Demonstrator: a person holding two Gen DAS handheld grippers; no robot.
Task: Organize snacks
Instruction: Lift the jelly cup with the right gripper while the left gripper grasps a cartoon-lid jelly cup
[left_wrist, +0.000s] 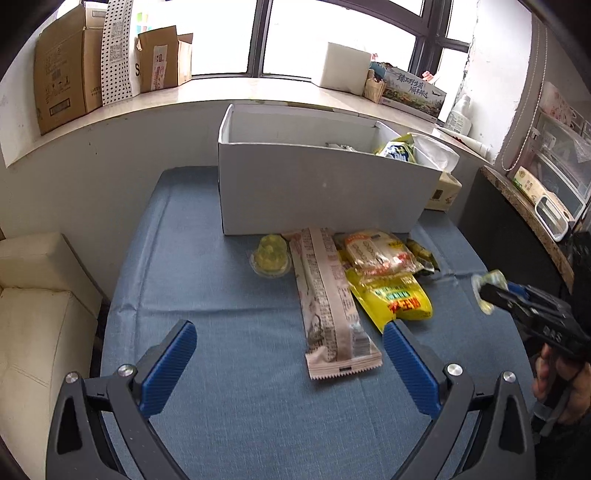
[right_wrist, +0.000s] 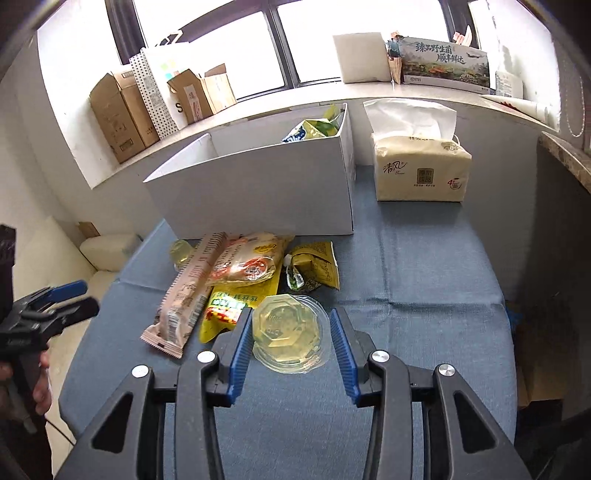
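A matte white cardboard box stands on blue woven cloth. Crinkly snack packets lie just before the box. The left gripper gapes wide, empty. The right gripper clamps a clear, octagonal jelly cup, near the box's front.

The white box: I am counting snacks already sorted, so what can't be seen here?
- White box contents: both views, its front wall hides all but a yellow-green packet.
- Jelly cup in the right gripper: left wrist view, blurred.
- Packets under the pile: overlapped.
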